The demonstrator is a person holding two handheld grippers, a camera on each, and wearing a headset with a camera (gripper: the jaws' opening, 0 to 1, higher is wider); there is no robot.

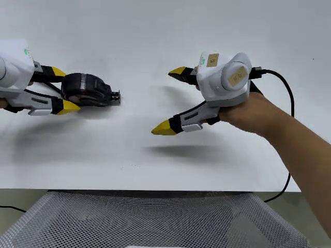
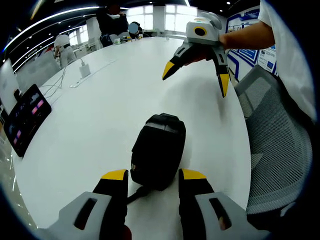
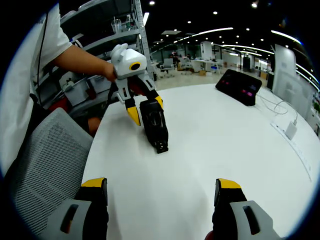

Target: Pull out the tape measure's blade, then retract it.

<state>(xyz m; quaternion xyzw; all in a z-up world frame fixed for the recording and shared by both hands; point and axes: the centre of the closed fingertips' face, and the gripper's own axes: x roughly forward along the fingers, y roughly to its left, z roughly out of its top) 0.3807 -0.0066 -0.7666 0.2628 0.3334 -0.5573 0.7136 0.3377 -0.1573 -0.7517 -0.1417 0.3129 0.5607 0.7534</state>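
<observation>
1. The white table [image 1: 155,31] spanned the frame's upper part; a grey mesh chair [image 1: 155,222] sat at the bottom.
2. The left gripper [image 1: 66,89] clasped the black tape measure [image 1: 88,90] at the left edge; the right gripper [image 1: 168,101] gaped wide, centre right.

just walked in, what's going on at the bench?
A person is working two handheld claws over a white table. The left claw is clamped on the black tape measure, whose blade end points toward the right claw. The right claw is wide open, holds nothing and sits apart from the tape measure. No blade has been pulled out yet.
</observation>
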